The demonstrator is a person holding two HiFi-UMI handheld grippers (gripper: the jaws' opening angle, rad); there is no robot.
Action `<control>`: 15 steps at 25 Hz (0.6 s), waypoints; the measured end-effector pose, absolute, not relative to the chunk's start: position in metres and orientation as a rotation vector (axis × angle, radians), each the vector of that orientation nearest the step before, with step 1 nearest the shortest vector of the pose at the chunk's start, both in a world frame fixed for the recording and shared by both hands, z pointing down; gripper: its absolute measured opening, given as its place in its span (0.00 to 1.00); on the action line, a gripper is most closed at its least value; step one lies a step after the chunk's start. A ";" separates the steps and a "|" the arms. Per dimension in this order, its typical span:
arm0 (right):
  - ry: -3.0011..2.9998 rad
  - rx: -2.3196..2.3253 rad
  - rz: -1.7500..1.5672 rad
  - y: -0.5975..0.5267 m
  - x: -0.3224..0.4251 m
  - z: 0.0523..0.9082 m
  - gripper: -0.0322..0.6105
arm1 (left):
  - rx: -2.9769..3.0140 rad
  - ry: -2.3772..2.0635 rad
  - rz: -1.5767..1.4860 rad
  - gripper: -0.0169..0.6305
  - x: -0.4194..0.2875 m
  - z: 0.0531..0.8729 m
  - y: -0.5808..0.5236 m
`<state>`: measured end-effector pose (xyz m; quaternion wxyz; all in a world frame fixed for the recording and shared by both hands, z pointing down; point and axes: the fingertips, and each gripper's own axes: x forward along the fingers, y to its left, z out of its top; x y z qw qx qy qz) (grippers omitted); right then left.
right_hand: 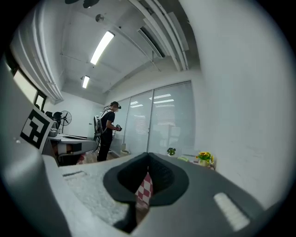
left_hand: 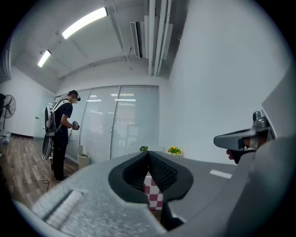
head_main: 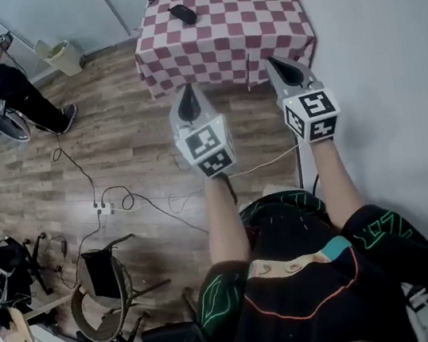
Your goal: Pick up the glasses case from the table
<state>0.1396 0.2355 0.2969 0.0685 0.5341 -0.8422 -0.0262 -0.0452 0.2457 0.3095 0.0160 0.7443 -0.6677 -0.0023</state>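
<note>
Two hand-held grippers point level ahead, each with its jaws pressed together on nothing: the left hand-held gripper [head_main: 188, 102] and the right hand-held gripper [head_main: 285, 73]. Beyond a strip of floor [head_main: 113, 142] stands one checked desk [head_main: 257, 34]. The single dark glasses case [head_main: 183, 14] lies on its far left part, well apart from both, with its long axis running diagonally from far-left to near-right. The left hand-held gripper lines up with it better and looks nearer.

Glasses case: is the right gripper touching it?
Apart. The head view shows the right gripper in the air, well short of the glasses case lying on the table.
</note>
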 end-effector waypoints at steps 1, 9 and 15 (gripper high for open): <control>-2.537 1.610 -0.083 0.233 0.140 0.294 0.05 | 2.317 -2.076 -0.011 0.04 -0.045 0.307 0.243; -2.527 1.618 -0.108 0.214 0.145 0.282 0.05 | 2.349 -2.052 -0.036 0.04 -0.041 0.297 0.222; -2.532 1.589 -0.137 0.192 0.150 0.280 0.05 | 2.318 -2.075 -0.064 0.04 -0.042 0.299 0.199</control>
